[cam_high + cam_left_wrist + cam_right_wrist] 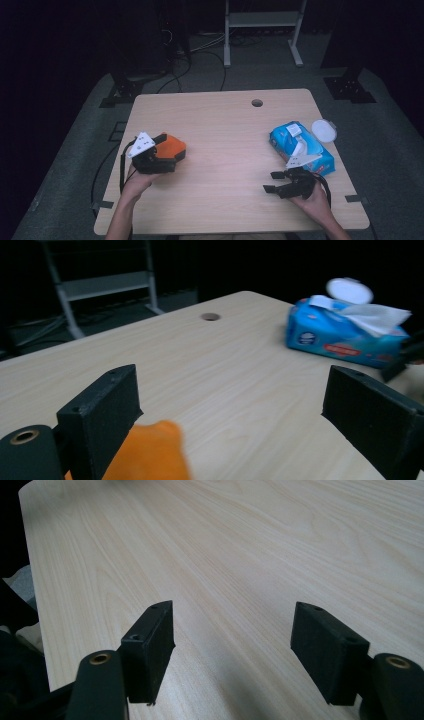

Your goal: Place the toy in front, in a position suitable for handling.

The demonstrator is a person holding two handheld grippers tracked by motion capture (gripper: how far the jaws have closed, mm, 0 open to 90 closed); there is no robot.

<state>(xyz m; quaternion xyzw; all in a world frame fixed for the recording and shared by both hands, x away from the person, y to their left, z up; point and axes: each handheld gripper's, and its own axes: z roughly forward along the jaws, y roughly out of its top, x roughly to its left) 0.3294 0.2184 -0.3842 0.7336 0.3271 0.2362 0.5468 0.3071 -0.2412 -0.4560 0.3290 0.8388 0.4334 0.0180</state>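
Note:
An orange object lies on the left part of the table. My left gripper is right over it, jaws wide apart. In the left gripper view the blurred orange object sits low beside the left jaw, not clamped. A blue pack of wet wipes lies at the right with a white wipe sticking out of its top. My right gripper is just in front of the pack, open and pointing left. The right gripper view has bare wood between the jaws.
A white round lid lies beside the pack near the table's right edge. A cable hole is at the back of the table. A metal stand is on the floor behind. The left gripper view also shows the pack.

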